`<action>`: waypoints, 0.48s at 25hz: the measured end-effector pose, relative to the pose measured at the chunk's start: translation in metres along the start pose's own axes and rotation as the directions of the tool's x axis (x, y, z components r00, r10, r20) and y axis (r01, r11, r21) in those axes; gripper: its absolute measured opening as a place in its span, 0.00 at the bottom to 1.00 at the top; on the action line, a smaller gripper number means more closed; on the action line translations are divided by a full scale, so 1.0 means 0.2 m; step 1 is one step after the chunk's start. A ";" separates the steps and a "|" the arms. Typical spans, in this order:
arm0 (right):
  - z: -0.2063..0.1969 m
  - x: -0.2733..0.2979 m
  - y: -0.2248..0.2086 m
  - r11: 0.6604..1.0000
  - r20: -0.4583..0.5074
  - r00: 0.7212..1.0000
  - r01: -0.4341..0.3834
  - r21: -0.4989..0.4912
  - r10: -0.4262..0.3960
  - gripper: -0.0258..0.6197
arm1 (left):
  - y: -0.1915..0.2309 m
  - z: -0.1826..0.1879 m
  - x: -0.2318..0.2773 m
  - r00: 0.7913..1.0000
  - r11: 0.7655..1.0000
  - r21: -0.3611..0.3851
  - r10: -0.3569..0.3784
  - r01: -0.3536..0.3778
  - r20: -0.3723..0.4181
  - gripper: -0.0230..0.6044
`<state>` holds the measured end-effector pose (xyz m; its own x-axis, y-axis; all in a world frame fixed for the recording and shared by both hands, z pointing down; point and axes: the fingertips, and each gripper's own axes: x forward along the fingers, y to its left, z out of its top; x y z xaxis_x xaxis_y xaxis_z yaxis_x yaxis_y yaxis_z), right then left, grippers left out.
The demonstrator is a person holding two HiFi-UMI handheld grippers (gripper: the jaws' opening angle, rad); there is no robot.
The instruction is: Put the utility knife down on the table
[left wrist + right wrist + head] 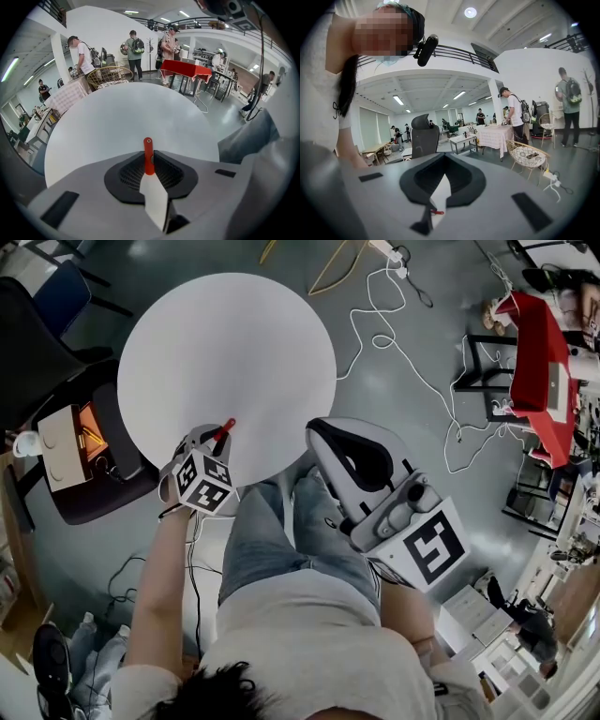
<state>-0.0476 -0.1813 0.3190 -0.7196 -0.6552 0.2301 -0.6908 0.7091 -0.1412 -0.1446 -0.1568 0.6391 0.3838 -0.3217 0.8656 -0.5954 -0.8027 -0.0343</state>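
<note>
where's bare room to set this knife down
The round white table is bare all over, from the near rim, where the left gripper holds the utility knife, to the far rim. Floor cables crowd its right.

The table (225, 352) is looking smooth and matt white. At its near edge the knife (148, 157) is showing smooth red plastic between ribbed black pads (129, 173). Round the table the grey floor (403, 399) is gleaming, polished; beside it the jeans (262, 540) are showing faded denim.

The left tool (149, 161) hides most of the utility knife (148, 146).
</note>
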 end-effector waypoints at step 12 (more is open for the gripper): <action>0.01 -0.02 0.03 1.000 0.005 1.000 -0.008 -0.011 0.008 0.05 | 0.02 -0.03 -0.02 1.000 0.999 -0.042 0.009 -0.009 0.000 0.15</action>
<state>-0.0495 -0.1749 0.3150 -0.7252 -0.6510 0.2244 -0.6845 0.7170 -0.1319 -0.1523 -0.1552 0.6382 0.3786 -0.3288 0.8652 -0.6277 -0.7781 -0.0211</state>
